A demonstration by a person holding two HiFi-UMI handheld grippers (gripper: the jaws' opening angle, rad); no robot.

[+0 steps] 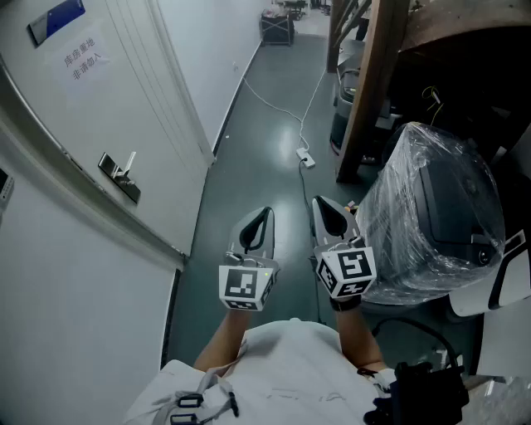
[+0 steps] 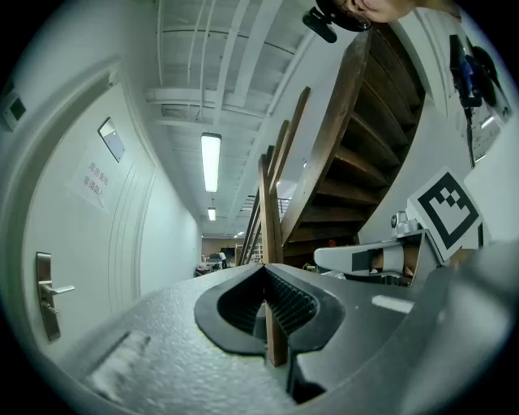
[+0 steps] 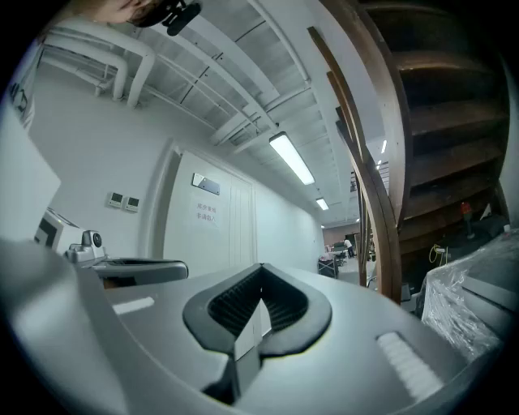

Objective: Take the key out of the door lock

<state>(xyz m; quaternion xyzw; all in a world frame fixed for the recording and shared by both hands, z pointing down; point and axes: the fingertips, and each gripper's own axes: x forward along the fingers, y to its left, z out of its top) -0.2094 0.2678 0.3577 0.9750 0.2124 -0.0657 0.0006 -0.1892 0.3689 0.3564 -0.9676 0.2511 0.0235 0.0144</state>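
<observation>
The pale door point(image 1: 99, 108) fills the left of the head view. Its dark lock plate point(image 1: 119, 178) carries a silver lever handle point(image 1: 129, 162); I cannot make out a key there. Both grippers hang over the floor, right of the door and well apart from the lock. My left gripper point(image 1: 265, 213) is shut with nothing between its jaws, and so is my right gripper point(image 1: 319, 202) beside it. The left gripper view shows the lock plate point(image 2: 46, 296) far left, beyond the shut left gripper point(image 2: 264, 273). In the right gripper view, the right gripper point(image 3: 259, 275) points down the corridor beside the door point(image 3: 211, 235).
A plastic-wrapped machine point(image 1: 431, 216) stands close on the right. A wooden stair post point(image 1: 373, 83) rises behind it. A white cable and power strip point(image 1: 307, 158) lie on the dark floor. A cart point(image 1: 278, 25) stands at the corridor's far end. A paper sign point(image 1: 83, 62) hangs on the door.
</observation>
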